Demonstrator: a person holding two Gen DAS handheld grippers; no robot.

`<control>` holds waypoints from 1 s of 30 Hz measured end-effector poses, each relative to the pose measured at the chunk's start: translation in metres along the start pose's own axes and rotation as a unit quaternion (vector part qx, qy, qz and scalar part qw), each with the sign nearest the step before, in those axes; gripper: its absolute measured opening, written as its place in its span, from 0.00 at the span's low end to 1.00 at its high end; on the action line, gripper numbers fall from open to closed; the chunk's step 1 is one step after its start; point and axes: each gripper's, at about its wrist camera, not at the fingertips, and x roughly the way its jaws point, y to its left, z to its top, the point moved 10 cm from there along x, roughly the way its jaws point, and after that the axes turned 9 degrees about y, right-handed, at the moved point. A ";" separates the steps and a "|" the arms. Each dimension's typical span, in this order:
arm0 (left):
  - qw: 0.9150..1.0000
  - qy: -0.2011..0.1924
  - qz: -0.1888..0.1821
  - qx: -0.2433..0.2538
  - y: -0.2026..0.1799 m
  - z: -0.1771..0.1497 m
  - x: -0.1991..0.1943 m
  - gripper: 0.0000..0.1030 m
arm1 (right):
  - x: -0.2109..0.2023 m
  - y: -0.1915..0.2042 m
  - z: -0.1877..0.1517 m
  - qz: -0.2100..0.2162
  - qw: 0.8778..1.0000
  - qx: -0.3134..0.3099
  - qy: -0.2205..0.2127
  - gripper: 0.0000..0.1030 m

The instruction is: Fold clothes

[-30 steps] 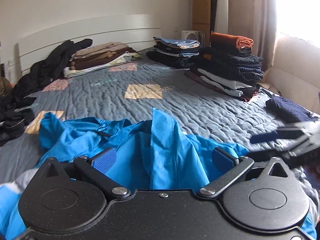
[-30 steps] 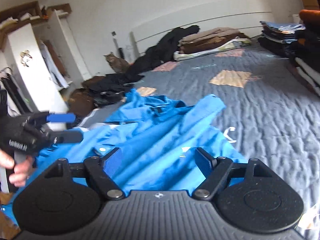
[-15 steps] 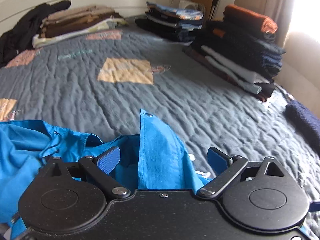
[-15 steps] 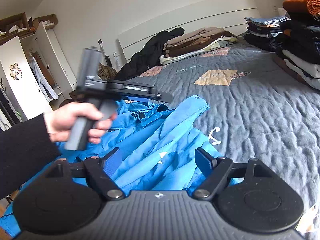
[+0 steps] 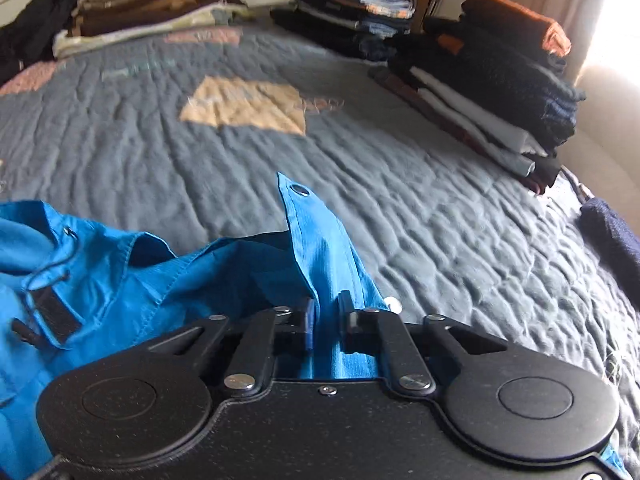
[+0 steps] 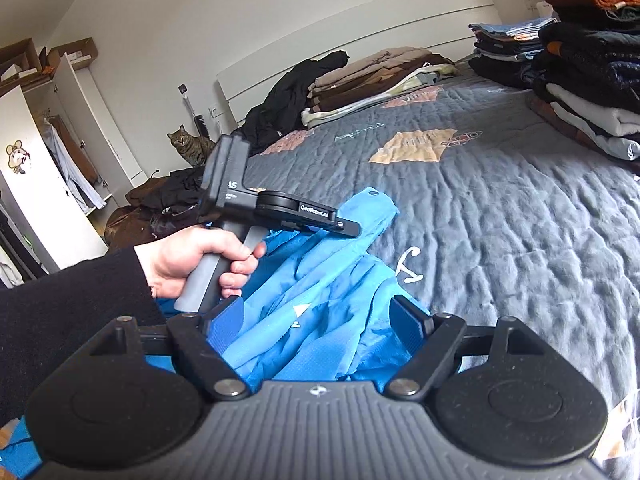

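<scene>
A bright blue jacket lies crumpled on the grey quilt. One flap with a metal snap stands up from it. My left gripper is shut on the base of that flap, with blue fabric pinched between the pads. In the right wrist view the left gripper reaches over the jacket, held by a hand in a black sleeve. My right gripper stands open just above the jacket's near part, and nothing is between its fingers.
A tall stack of folded dark clothes lines the bed's right side, with another stack behind it. Brown and beige folded items and black garments lie by the headboard. A cat sits near the wardrobe.
My left gripper moved forward and down over the jacket, then closed on the upright flap. The right gripper stayed open and shifted only slightly.
</scene>
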 end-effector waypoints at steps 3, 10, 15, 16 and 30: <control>0.999 -0.040 0.001 -0.014 0.018 0.008 -0.039 0.03 | -0.002 0.001 0.000 0.004 1.000 -0.001 -0.002 0.77; 0.996 -0.038 0.069 -0.033 0.088 -0.020 -0.115 0.03 | -0.003 -0.004 0.001 0.005 1.000 0.010 -0.004 0.77; 0.989 0.033 0.125 -0.066 0.120 -0.066 -0.090 0.15 | -0.001 -0.006 0.000 -0.006 1.000 -0.001 0.003 0.77; 0.988 0.030 0.133 -0.071 0.120 -0.070 -0.087 0.17 | -0.001 -0.006 -0.001 -0.008 1.000 -0.003 0.005 0.77; 0.980 -0.176 0.002 -0.093 -0.058 -0.151 -0.235 0.67 | -0.026 -0.044 -0.016 -0.013 0.999 0.020 0.028 0.77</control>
